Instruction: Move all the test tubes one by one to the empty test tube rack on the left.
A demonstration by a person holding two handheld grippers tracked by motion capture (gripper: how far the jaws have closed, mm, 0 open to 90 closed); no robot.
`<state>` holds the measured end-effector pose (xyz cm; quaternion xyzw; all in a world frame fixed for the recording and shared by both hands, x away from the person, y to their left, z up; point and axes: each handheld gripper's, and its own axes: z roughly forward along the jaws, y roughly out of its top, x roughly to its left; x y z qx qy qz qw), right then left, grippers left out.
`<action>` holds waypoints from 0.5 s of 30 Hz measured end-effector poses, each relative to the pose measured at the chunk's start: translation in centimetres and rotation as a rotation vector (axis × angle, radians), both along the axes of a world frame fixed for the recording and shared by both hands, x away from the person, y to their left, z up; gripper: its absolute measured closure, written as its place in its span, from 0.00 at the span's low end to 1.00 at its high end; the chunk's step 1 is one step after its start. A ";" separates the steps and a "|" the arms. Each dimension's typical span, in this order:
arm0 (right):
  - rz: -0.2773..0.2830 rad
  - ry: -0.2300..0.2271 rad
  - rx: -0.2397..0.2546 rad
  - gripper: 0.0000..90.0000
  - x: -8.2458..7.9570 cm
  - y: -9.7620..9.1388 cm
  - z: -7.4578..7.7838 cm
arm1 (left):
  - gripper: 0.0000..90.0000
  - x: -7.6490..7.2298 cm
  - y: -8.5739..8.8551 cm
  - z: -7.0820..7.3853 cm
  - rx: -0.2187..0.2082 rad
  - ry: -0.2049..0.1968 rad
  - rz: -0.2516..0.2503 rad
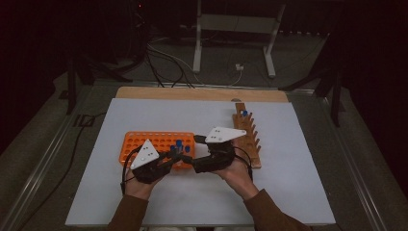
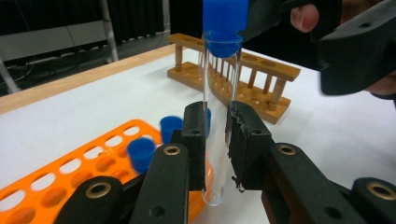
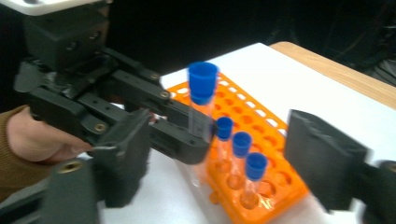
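Two black pads of the left gripper point(image 2: 217, 140) pinch a blue-capped test tube point(image 2: 219, 93) upright around its glass middle, its base hanging just beside the orange rack point(image 2: 70, 177). The right gripper point(image 3: 215, 154) stands wide apart, nothing between its pads, close by the tube. Three more capped tubes point(image 3: 240, 158) sit in the rack, and the wooden rack point(image 1: 248, 139) lies beyond. One likely risk: smooth glass could slide through a narrow grip, or the tube's base could knock the rack rim if lowered off-centre.
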<state>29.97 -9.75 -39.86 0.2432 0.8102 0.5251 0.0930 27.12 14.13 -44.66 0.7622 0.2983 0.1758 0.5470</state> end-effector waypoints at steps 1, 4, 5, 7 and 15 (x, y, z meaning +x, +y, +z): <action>-0.010 0.002 0.000 0.17 0.1 -0.1 -0.1 | 0.87 0.0 0.2 0.0 -0.001 0.002 0.005; -0.032 0.008 0.003 0.13 0.4 -0.4 -0.3 | 0.87 0.1 0.7 0.0 -0.006 0.003 0.014; -0.036 0.008 0.003 0.12 0.4 -0.5 -0.3 | 0.87 0.1 0.8 0.0 -0.010 0.004 0.018; -0.050 0.007 -0.003 0.11 0.6 -0.8 -0.4 | 0.86 0.2 1.2 0.0 -0.014 0.010 0.020; -0.106 0.019 0.004 0.05 1.1 -1.8 -0.7 | 0.86 0.4 2.1 -0.1 -0.025 0.017 0.049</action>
